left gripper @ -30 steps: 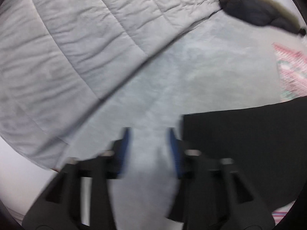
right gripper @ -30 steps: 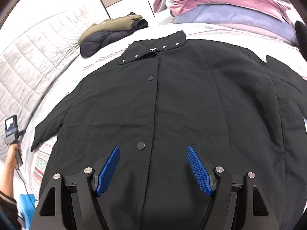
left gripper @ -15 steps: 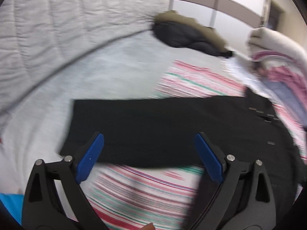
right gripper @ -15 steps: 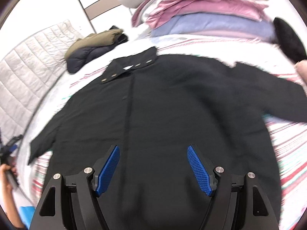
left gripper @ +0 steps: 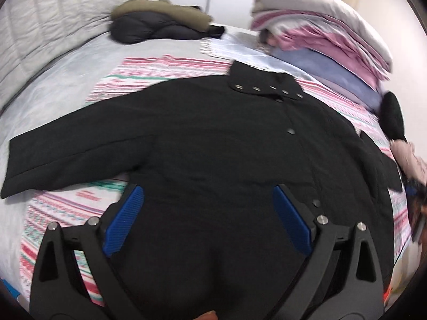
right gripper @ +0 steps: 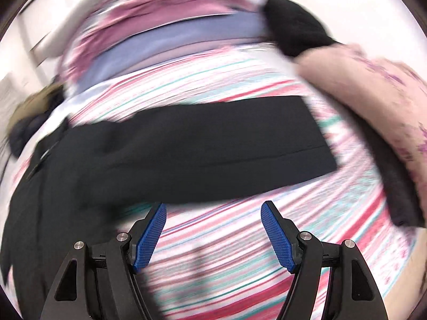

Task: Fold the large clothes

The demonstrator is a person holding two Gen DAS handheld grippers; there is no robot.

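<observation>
In the left wrist view a quilted grey headboard (left gripper: 40, 26) bounds the bed at far left; next to it runs a bare strip of pale grey sheet (left gripper: 53, 88), the widest clear ground here; a folded olive and navy jacket (left gripper: 160, 24) sits at the back edge; a striped blanket (left gripper: 165, 72) shows around the black coat (left gripper: 213, 146), which lies flat with its front up, collar away from the camera, one sleeve stretched out leftward to its cuff over the sheet; a stack of pink and lilac bedding (left gripper: 333, 42) closes off the right side. The left gripper (left gripper: 208, 216) hovers above the coat's lower body, its blue pads wide apart with nothing between them and no cloth pinched. In the blurred right wrist view the coat's body fills the left edge and its other sleeve (right gripper: 200, 146) reaches rightward across the striped blanket, ending just short of a pinkish patterned bundle (right gripper: 373, 101); the right gripper (right gripper: 213, 237) stands apart, empty, over bare blanket just nearer the camera than that sleeve.
</observation>
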